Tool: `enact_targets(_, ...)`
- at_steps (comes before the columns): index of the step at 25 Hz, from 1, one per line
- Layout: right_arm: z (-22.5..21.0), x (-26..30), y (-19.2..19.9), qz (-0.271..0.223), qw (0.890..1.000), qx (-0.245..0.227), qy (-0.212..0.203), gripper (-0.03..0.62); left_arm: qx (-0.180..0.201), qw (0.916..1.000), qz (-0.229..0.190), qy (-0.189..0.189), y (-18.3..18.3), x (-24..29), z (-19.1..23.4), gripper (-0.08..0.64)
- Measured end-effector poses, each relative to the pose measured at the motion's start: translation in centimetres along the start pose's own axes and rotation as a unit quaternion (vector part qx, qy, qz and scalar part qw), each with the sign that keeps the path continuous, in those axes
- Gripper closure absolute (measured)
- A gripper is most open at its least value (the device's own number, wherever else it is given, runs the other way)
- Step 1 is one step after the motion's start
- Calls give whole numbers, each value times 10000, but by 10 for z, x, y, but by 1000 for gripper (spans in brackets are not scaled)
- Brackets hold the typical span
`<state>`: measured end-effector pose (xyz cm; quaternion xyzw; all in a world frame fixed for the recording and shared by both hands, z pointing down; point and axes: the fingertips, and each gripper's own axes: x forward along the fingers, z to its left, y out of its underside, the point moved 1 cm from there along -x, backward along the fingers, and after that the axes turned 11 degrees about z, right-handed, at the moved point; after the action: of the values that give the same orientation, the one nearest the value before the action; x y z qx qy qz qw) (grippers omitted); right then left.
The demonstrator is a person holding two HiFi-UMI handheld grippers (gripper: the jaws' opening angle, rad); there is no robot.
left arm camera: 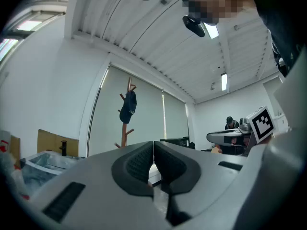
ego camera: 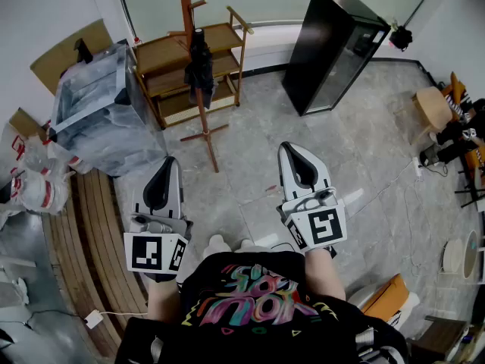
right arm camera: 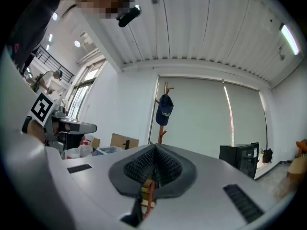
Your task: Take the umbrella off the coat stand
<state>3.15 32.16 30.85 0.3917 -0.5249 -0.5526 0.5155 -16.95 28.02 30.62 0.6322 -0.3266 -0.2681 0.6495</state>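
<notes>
Station: a person [ego camera: 254, 309] stands on a grey tiled floor [ego camera: 258, 142] with a claw in each hand. Both are held roughly level and side by side, aimed toward 12 o'clock.

Left gripper [ego camera: 167, 164]: clenched. In the left gripper view [left arm camera: 153, 148] the two ribbed pads meet along one thin seam with nothing between them. Its marker cube sits at the near end, by the hand.

Right gripper [ego camera: 292, 150]: clenched and empty too. The right gripper view [right arm camera: 154, 150] shows the pads pressed together at the tip, with only a sliver of background below the seam.

Umbrella [ego camera: 199, 63]: black and folded, hanging upright against the pole of the coat stand. It is at about 11 o'clock from the person and well apart from both claws. Which peg carries it cannot be made out.

Coat stand [ego camera: 207, 131]: a reddish wooden pole on crossed feet, upright on the floor, just in front of the wooden shelf.

Cap [right arm camera: 164, 110]: dark blue, hung high on the stand's upper pegs. It is seen at 12 o'clock above the jaws in both gripper views.

Wooden shelf [ego camera: 220, 36]: open tiers against the far wall, directly behind the stand.

Black cabinet [ego camera: 333, 51]: tall, at 1 o'clock, near the far wall.

Plastic-wrapped crate [ego camera: 98, 112]: at 10 o'clock, left of the shelf.

Slatted bench [ego camera: 91, 233]: at 9 o'clock, just beside the left gripper.

Stool [ego camera: 434, 108]: pale wood, at 2 o'clock, well apart from the stand.
</notes>
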Motion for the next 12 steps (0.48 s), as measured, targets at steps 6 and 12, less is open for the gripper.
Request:
enact_targets(6, -16, -22, 7, -104, 9997, 210, 29, 578, 22, 10000, 5, -65, 1, -6, -22, 535)
enact_targets(12, -26, -40, 19, -161, 9993, 235, -233, 578, -126, 9997, -71, -202, 5, -16, -50, 535)
